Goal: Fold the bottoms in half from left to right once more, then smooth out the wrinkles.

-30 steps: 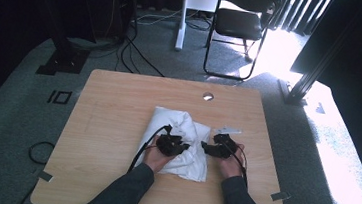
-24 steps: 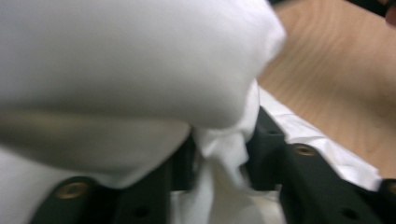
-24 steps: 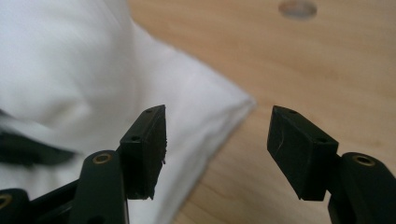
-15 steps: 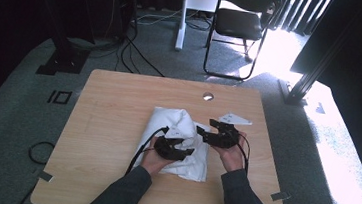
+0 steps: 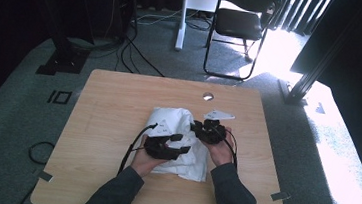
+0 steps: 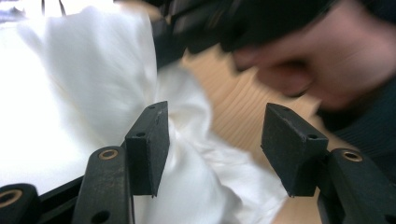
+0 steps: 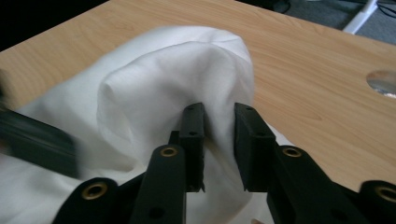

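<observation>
A crumpled white cloth [image 5: 174, 124] lies at the middle of the wooden table [image 5: 113, 105]. My left gripper [image 5: 181, 141] hovers over the cloth's near part, pointing right. Its jaws stand wide open in the left gripper view [image 6: 215, 116], with the cloth [image 6: 93, 84] under and beside the left jaw and nothing between them. My right gripper [image 5: 199, 129] is at the cloth's right edge, pointing left. In the right gripper view [image 7: 219, 116] its jaws are close together, pinching a raised fold of the cloth [image 7: 173, 74].
A round cable hole [image 5: 208, 96] is in the table's far side. Past the table stand a black chair [image 5: 241, 25] and a white post [image 5: 182, 12], with cables on the carpet. Bare wood lies left and right of the cloth.
My right gripper has moved left from beside the cloth onto its right edge and closed on a fold. My left gripper has shifted slightly right over the cloth.
</observation>
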Tool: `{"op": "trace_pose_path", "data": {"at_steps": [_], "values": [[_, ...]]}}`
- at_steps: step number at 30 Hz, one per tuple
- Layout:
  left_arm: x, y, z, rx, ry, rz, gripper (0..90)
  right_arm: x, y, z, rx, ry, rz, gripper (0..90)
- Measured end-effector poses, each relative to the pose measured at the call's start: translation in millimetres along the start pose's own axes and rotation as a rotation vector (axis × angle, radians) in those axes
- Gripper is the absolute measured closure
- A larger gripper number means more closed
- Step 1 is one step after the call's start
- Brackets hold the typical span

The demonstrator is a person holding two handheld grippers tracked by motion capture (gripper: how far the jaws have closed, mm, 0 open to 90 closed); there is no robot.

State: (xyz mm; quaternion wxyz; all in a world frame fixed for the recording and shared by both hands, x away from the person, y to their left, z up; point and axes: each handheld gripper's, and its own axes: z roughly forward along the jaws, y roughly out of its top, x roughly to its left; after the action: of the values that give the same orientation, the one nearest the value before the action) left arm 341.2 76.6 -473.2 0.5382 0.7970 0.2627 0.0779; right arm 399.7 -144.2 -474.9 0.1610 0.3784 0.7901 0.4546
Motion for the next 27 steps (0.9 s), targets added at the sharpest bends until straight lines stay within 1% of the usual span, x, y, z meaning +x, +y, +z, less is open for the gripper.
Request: {"op": "trace_pose_path", "data": {"at_steps": [1, 2, 3, 4, 5, 6, 7, 8, 9, 10, 11, 12, 14, 17, 20, 22, 23, 25, 26, 27], "values": [[1.4, 3.2, -9.0, -0.032, -0.010, -0.003, 43.3, -3.1, -3.0, 1.1, 0.005, -0.003, 0.019, 75.3], [5.1, 7.1, -20.3, -0.067, -0.008, -0.012, 43.4, -5.6, -5.3, 1.4, 0.009, -0.008, 0.031, 75.1], [8.0, 9.2, -26.6, -0.080, 0.014, -0.012, 43.4, -8.7, -8.1, 1.2, 0.011, -0.011, 0.042, 74.1], [13.3, 11.5, -33.3, -0.089, 0.053, -0.015, 44.0, -10.6, -9.5, 1.0, 0.011, -0.010, 0.049, 73.6], [18.8, 12.8, -37.5, -0.082, 0.085, -0.021, 45.6, -12.6, -11.1, 0.5, 0.015, -0.011, 0.059, 73.0], [29.4, 13.2, -42.3, -0.074, 0.143, -0.042, 46.6, -14.2, -12.1, 0.2, 0.017, -0.015, 0.058, 72.8], [36.6, 12.6, -44.3, -0.071, 0.163, -0.059, 48.4, -15.9, -13.3, -0.4, 0.019, -0.018, 0.063, 72.5], [48.7, 10.4, -45.7, -0.062, 0.184, -0.090, 49.7, -17.0, -13.9, -0.8, 0.019, -0.018, 0.063, 71.9], [55.4, 8.6, -45.4, -0.048, 0.201, -0.106, 50.3, -18.4, -14.7, -0.9, 0.018, -0.020, 0.065, 71.5], [64.9, 5.3, -43.3, -0.017, 0.214, -0.128, 50.8, -19.2, -15.0, -1.1, 0.020, -0.021, 0.068, 71.5], [70.9, 2.4, -40.8, 0.007, 0.215, -0.142, 51.6, -20.3, -15.7, -1.2, 0.021, -0.020, 0.070, 71.3], [74.7, -0.6, -37.6, 0.026, 0.222, -0.145, 51.6, -21.0, -16.2, -1.2, 0.021, -0.021, 0.070, 70.9], [78.1, -5.8, -31.2, 0.049, 0.218, -0.152, 51.6, -22.0, -17.2, -1.1, 0.023, -0.021, 0.073, 70.7], [76.9, -8.0, -25.2, 0.056, 0.208, -0.139, 51.6, -23.3, -18.7, -1.3, 0.025, -0.021, 0.075, 69.8], [75.4, -8.6, -18.8, 0.062, 0.209, -0.134, 51.6, -24.2, -20.4, -2.2, 0.030, -0.025, 0.072, 67.6], [74.6, -9.5, -14.6, 0.070, 0.214, -0.130, 51.5, -24.9, -20.9, -4.2, 0.027, -0.030, 0.076, 60.7], [74.6, -9.9, -13.4, 0.073, 0.216, -0.128, 51.4, -25.5, -20.8, -6.9, 0.024, -0.041, 0.080, 55.8], [73.9, -10.6, -10.1, 0.077, 0.222, -0.125, 50.9, -25.7, -19.7, -13.7, 0.008, -0.052, 0.079, 50.5], [73.4, -11.0, -8.0, 0.088, 0.227, -0.114, 50.6, -25.4, -18.9, -16.9, 0.002, -0.061, 0.075, 48.7], [73.4, -11.0, -8.0, 0.088, 0.227, -0.114, 50.6, -25.4, -18.9, -16.9, 0.002, -0.061, 0.075, 48.7]]}}
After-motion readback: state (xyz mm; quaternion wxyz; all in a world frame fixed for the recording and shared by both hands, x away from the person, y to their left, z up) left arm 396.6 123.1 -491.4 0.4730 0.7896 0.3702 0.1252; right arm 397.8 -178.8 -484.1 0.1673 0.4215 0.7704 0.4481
